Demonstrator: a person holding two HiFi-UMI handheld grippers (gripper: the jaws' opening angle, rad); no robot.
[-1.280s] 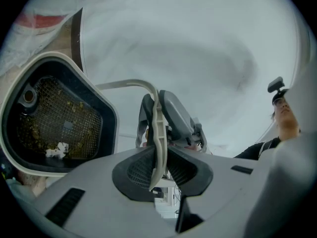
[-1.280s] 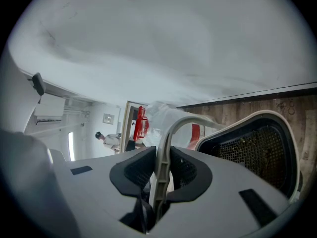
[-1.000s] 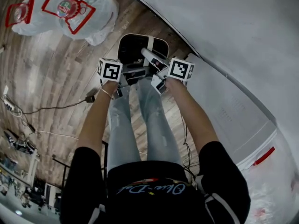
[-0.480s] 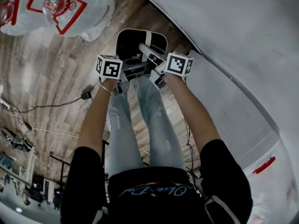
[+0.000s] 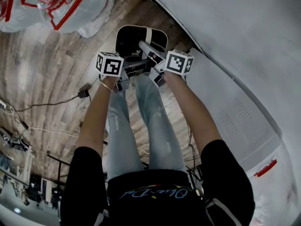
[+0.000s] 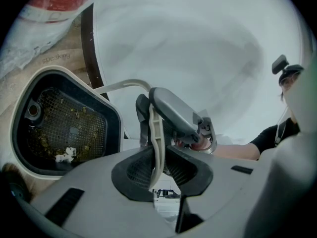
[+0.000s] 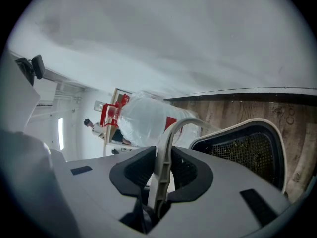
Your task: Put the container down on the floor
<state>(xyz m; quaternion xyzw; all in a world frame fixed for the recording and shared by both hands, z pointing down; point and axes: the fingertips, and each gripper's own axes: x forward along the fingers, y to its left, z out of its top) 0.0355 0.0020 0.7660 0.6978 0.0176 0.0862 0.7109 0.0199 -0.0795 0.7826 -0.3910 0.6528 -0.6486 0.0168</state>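
The container is a black bin with a cream rim, a mesh bottom and bits of debris inside. It hangs over the wood floor by its thin cream handle. My left gripper is shut on that handle strip. My right gripper is shut on the same handle from the other side. In the head view both grippers, left and right, meet just in front of the bin, above the person's knees. The bin's inside shows in the left gripper view and in the right gripper view.
White plastic bags with red print lie on the floor at the far left. A cable with a plug runs across the wood floor. A white wall or panel closes the right side. The person's jeans-clad legs stand below the bin.
Both grippers and the hanging container have drifted slightly toward the top of the head view. Both grips on the handle are unchanged.
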